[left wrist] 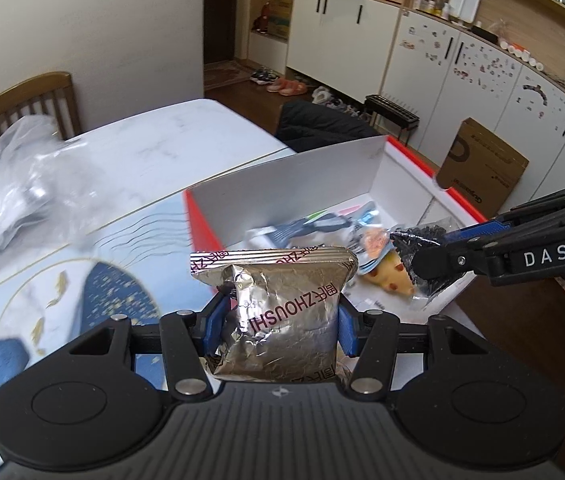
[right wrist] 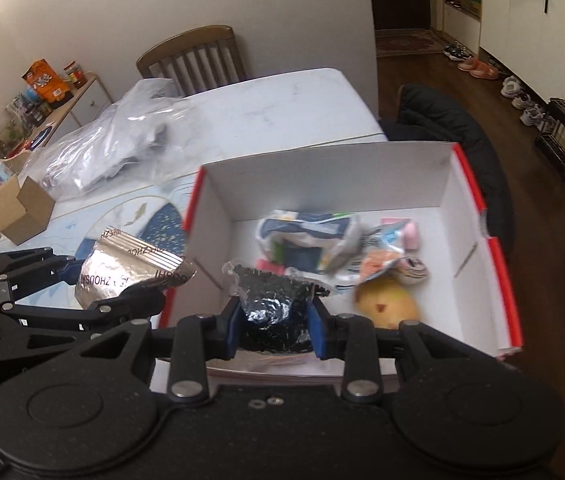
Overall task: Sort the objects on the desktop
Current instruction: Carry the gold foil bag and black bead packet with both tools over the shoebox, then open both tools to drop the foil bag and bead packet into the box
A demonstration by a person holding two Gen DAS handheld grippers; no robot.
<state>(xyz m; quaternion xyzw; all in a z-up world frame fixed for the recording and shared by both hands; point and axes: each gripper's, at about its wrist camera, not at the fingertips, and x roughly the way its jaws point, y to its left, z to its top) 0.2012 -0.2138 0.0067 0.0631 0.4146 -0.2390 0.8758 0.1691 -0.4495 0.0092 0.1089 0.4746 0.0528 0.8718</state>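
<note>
My left gripper (left wrist: 280,320) is shut on a crinkled silver foil snack packet (left wrist: 282,312), held over the table just left of a red and white cardboard box (left wrist: 306,176). The same packet (right wrist: 122,276) shows at the left of the right wrist view, outside the box's left wall (right wrist: 212,220). My right gripper (right wrist: 274,330) is shut on a clear bag of small black bits (right wrist: 272,300), over the box's near part. From the left wrist view that gripper (left wrist: 414,252) reaches in from the right with the bag (left wrist: 422,240). Inside the box lie several packets (right wrist: 310,240) and a yellow toy (right wrist: 386,304).
A large clear plastic bag (right wrist: 114,144) lies on the white table (right wrist: 282,112) behind the patterned mat (left wrist: 62,272). A small open brown carton (right wrist: 22,208) stands at the left. A wooden chair (right wrist: 194,56) is at the far side, a dark jacket (right wrist: 442,120) beyond the box.
</note>
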